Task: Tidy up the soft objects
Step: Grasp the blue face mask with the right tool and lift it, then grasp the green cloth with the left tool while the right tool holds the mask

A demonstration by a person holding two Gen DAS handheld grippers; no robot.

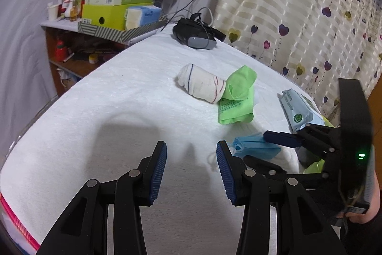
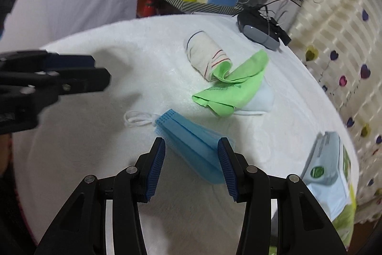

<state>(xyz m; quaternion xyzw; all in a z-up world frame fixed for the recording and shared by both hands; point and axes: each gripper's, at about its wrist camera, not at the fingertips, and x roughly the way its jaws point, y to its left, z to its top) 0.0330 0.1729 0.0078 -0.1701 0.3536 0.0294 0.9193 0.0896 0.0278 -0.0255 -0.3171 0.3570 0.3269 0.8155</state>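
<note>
A fluffy white cover (image 2: 95,154) with a plush, terry-like nap lies over the tabletop. On it sits a rolled cream towel (image 1: 203,84) with thin blue and red stripes, a soft cylinder lying on its side. Touching its end is a lime-green microfibre cloth (image 1: 236,97), loosely folded and crumpled, with printed lettering on one face. In the right wrist view a pale white folded cloth (image 2: 261,99) peeks out from under the green one. A pleated blue disposable face mask (image 2: 191,145), thin and papery, lies flat nearer the camera, its white elastic ear loop (image 2: 137,120) curled on the cover beside it. A glossy plastic pack of wet wipes (image 2: 327,171) rests near the tabletop's right edge. At the far end lies a hard black and grey headset (image 1: 195,35) with cables.

The right tool (image 2: 191,166) has its ribbed blue pads (image 2: 155,171) standing apart with nothing pinched; the mask lies on the cover just ahead of and between the fingertips, its near corner passing behind the right-hand pad. Whether the pad touches it cannot be told. The left tool (image 1: 191,169) also stands apart and empty over bare cover, with the mask just beyond its right-hand pad and the towel and green cloth farther ahead.
</note>
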